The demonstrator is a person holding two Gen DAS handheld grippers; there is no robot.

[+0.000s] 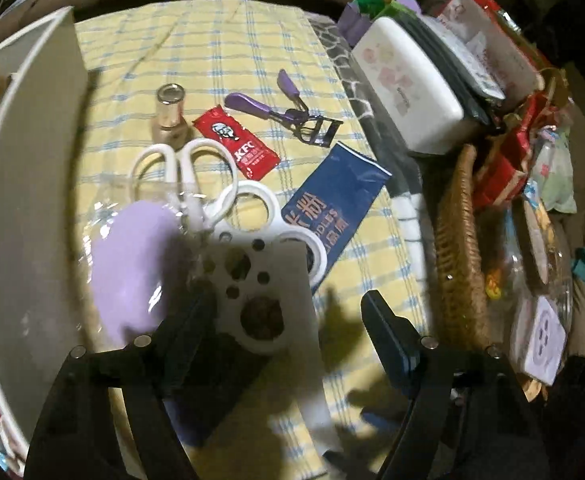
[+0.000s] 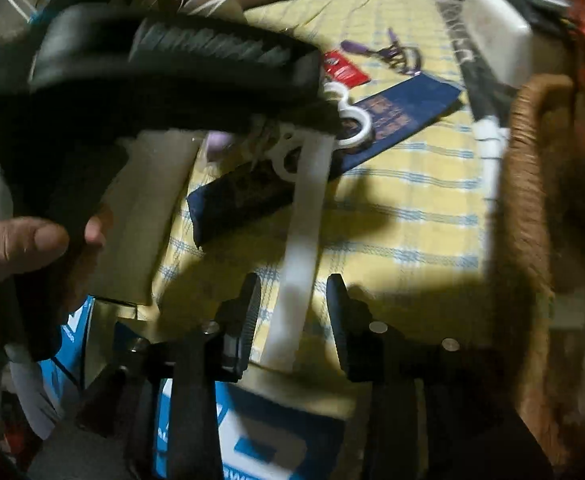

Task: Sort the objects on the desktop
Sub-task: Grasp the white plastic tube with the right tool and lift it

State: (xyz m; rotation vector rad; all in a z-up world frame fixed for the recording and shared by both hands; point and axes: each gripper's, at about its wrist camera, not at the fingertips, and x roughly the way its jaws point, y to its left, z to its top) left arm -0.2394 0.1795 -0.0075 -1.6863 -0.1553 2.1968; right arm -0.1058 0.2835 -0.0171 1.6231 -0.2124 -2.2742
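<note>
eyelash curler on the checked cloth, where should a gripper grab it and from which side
Grip the eyelash curler across its two purple handles, coming straight down from above. It lies flat on the cloth with clear space around it; the handles are thicker than the thin metal clamp end.

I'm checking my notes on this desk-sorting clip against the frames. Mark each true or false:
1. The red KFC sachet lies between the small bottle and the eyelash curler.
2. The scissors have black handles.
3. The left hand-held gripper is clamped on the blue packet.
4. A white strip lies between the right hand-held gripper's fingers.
1. True: the red KFC sachet lies between the small bottle and the eyelash curler.
2. False: the scissors have white handles.
3. False: the left hand-held gripper is open, holding nothing; the blue packet lies beyond it.
4. True: the white strip runs between the fingers of the right hand-held gripper, untouched by them.
</note>
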